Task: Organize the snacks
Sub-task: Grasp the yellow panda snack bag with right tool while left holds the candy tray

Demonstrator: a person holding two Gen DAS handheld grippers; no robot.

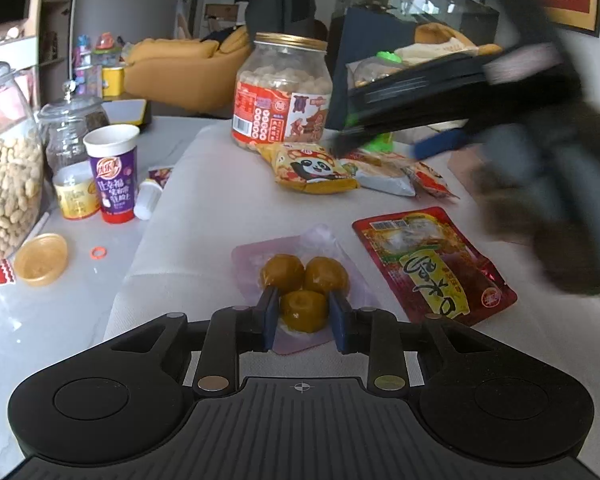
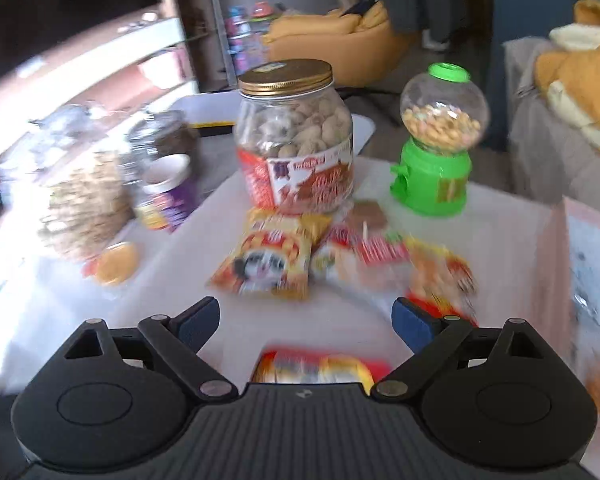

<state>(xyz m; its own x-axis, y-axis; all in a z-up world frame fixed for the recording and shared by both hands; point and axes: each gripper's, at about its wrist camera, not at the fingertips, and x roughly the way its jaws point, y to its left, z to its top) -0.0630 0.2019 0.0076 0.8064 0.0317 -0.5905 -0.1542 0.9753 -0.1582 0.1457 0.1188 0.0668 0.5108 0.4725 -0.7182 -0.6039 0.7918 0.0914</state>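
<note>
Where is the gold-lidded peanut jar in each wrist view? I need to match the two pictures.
Left wrist: peanut jar upper centre, behind the panda snack bag.
Right wrist: peanut jar upper centre, left of the green candy dispenser.
Shared landmark: the panda snack bag right in front of it.

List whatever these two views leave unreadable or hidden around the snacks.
- Left wrist view: right claw is motion-blurred and covers the green candy dispenser and part of the packet pile.
- Left wrist view: whether the left claw pads press the nearest ball in the clear pouch is unclear.
- Right wrist view: the red packet is blurred and cut off by the claw body; packet print unreadable.
</note>
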